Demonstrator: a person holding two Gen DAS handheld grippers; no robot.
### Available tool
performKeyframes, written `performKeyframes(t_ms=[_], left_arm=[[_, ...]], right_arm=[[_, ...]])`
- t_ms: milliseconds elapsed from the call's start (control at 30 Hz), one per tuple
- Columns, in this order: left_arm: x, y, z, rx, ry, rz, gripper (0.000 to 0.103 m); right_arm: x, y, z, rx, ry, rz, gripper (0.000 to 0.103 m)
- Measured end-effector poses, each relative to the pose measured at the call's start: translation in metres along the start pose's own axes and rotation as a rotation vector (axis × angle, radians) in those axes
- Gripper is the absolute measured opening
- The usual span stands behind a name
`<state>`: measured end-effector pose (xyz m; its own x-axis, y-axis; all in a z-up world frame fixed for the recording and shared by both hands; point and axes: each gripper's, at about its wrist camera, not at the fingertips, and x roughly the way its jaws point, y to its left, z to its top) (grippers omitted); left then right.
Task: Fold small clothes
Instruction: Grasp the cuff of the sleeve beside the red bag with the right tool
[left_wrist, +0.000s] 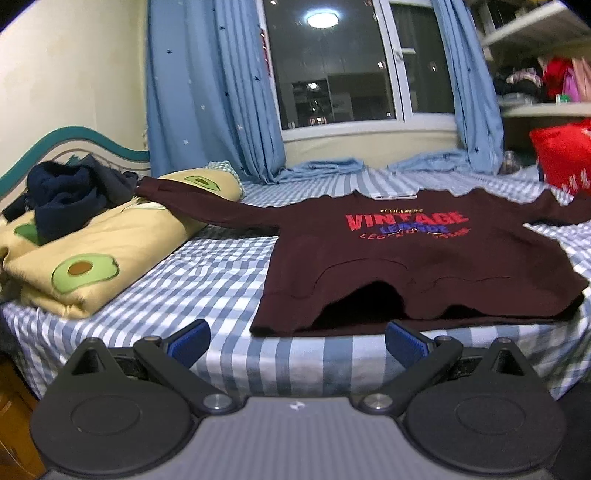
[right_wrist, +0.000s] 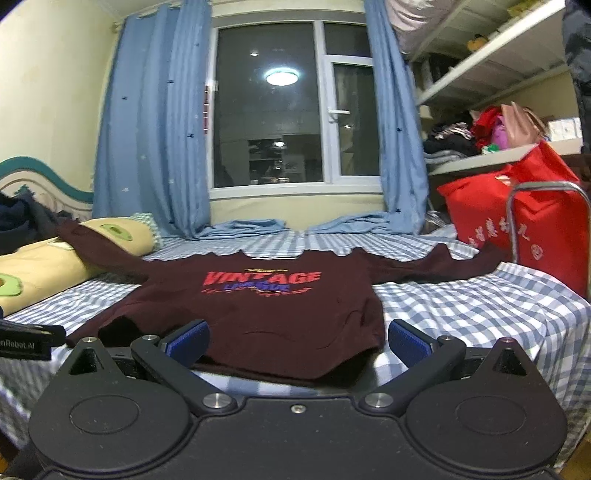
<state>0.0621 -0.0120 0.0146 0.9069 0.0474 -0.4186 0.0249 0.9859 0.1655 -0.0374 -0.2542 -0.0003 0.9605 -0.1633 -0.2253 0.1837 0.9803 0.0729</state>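
Note:
A dark maroon sweatshirt (left_wrist: 424, 266) with a red and blue "VINTAGE" print lies flat, front up, on the blue-and-white checked bed (left_wrist: 207, 280). Its sleeves are spread out; the left sleeve rests on a yellow avocado-print quilt (left_wrist: 99, 247). My left gripper (left_wrist: 297, 341) is open and empty, just in front of the sweatshirt's hem at the bed's near edge. In the right wrist view the sweatshirt (right_wrist: 258, 306) lies straight ahead. My right gripper (right_wrist: 297, 341) is open and empty, its jaws on either side of the hem's right part.
Dark clothes (left_wrist: 70, 195) are piled on the quilt by the headboard. A red bag (right_wrist: 517, 218) and a metal frame (right_wrist: 546, 192) stand at the bed's right side. Blue curtains (right_wrist: 155, 147) and a window lie behind. The left gripper's body (right_wrist: 26, 341) shows at the left edge.

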Motion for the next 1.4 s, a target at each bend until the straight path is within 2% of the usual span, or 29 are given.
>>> performKeyframes(t_ms=[267, 500, 700, 833, 967, 1067, 1167, 1233, 1400], left_arm=[[0.057, -0.019, 0.063, 0.017, 0.013, -0.022, 0.102], [0.115, -0.04, 0.112, 0.034, 0.073, -0.084, 0.102], [0.159, -0.056, 0.141, 0.043, 0.089, -0.091, 0.102], [0.196, -0.068, 0.144, 0.036, 0.098, -0.081, 0.102], [0.231, -0.084, 0.138, 0.033, 0.126, -0.068, 0.102], [0.253, -0.096, 0.13, 0.027, 0.159, -0.061, 0.102], [0.265, -0.1, 0.122, -0.003, 0.153, -0.063, 0.102], [0.272, -0.104, 0.118, -0.001, 0.164, -0.061, 0.102], [0.285, -0.113, 0.107, 0.049, 0.204, -0.021, 0.102]], right_arm=[[0.035, -0.031, 0.023, 0.061, -0.024, -0.005, 0.103], [0.084, -0.063, 0.057, 0.133, 0.099, 0.057, 0.103], [0.133, -0.111, 0.097, 0.156, 0.12, -0.003, 0.103], [0.186, -0.16, 0.109, 0.133, 0.171, -0.12, 0.103], [0.243, -0.222, 0.111, 0.174, 0.189, -0.217, 0.103], [0.282, -0.269, 0.112, 0.246, 0.199, -0.26, 0.102], [0.324, -0.316, 0.11, 0.36, 0.208, -0.275, 0.102], [0.349, -0.341, 0.105, 0.412, 0.216, -0.313, 0.098], [0.401, -0.374, 0.091, 0.399, 0.213, -0.432, 0.084]])
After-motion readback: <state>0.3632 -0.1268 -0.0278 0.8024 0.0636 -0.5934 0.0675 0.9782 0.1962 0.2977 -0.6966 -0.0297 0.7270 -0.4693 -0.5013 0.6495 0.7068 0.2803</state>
